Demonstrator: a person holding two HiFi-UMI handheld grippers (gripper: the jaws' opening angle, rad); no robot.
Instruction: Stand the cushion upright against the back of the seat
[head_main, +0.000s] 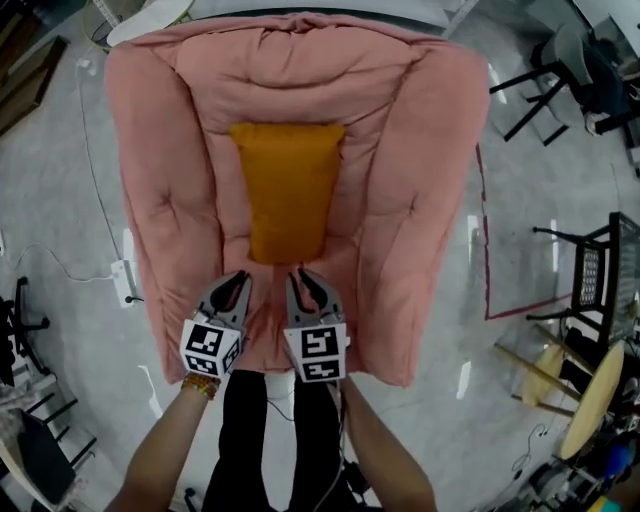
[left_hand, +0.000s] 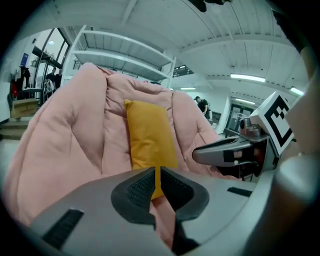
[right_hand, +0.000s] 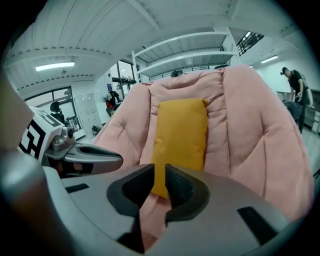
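The pink padded seat (head_main: 410, 200) has raised side bolsters. Open grey floor (head_main: 60, 200) lies round it, and a black chair (head_main: 598, 270) stands well off to the right. The 2 grippers hover over the seat's front edge, just short of the orange cushion (head_main: 287, 190). The left gripper (head_main: 240, 278) has its jaws together and empty. The right gripper (head_main: 299, 275) has its jaws a slit apart and empty. The cushion is plain and rectangular, and leans upright against the seat back.

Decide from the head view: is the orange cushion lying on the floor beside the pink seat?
No, the orange cushion rests on the pink seat, between its padded sides.
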